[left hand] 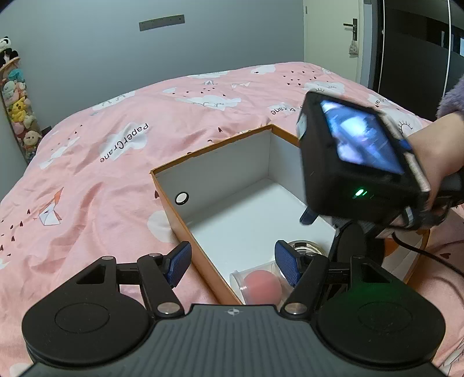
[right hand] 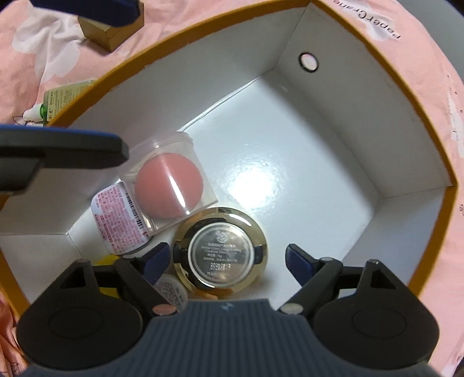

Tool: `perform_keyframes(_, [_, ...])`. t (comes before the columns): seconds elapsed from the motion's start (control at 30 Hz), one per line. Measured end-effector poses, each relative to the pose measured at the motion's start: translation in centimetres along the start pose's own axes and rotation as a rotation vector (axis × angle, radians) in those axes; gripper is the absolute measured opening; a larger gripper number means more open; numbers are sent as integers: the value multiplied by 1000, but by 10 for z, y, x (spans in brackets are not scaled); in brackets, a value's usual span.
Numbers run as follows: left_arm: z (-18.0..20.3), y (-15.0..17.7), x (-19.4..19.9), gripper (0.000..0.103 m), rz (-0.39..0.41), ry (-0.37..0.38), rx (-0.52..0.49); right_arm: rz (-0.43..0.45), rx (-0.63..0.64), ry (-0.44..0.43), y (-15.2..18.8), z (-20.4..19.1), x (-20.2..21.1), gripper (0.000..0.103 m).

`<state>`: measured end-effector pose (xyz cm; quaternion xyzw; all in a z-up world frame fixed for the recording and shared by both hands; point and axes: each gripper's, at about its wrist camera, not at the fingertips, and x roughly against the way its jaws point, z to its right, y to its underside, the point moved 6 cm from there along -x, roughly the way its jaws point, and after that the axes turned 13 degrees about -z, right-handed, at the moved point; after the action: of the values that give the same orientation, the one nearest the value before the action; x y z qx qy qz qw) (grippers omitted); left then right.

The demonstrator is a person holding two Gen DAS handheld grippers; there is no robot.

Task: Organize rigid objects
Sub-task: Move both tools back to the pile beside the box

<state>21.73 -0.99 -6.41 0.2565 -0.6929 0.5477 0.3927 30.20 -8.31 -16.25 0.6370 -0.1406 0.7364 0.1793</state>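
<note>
An orange-rimmed cardboard box [left hand: 214, 162] with a white inside [right hand: 348, 130] sits on the bed. In its near corner lie a clear tub holding a pink sponge [right hand: 169, 185] [left hand: 261, 285], a round gold compact [right hand: 221, 249] [left hand: 307, 246], a bottle with a pink label [right hand: 119, 220] and something yellow [right hand: 108, 261]. My right gripper [right hand: 229, 258] points down into the box. It is open, with the compact between its fingers and a gap at the right pad. My left gripper [left hand: 233, 264] is open and empty, straddling the box's near wall. One of its fingers [right hand: 58, 150] crosses the right wrist view.
Outside the box on the pink duvet [left hand: 116, 179] lie a small gold-brown box [right hand: 113, 26] and a green bottle [right hand: 66, 95]. The right gripper's housing [left hand: 356, 156], a hand and a cable [left hand: 429, 258] hang over the box's right side. Plush toys [left hand: 17, 110] line the left wall.
</note>
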Motion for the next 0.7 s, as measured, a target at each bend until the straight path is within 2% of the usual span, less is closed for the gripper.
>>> perform_keyframes(0.2, [-7, 0, 10, 77, 23, 5, 52, 67, -89, 64, 14, -1, 31, 87])
perform_keyframes(0.43, [-16, 6, 32, 77, 57, 0, 119, 247, -214, 105, 27, -12, 87, 87])
perform_keyframes(0.57, [-25, 11, 45, 77, 79, 3, 182, 352, -276, 91, 38, -20, 120, 89])
perform_keyframes(0.7, [-33, 22, 57, 77, 88, -6, 238, 430, -312, 85, 46, -35, 136, 89])
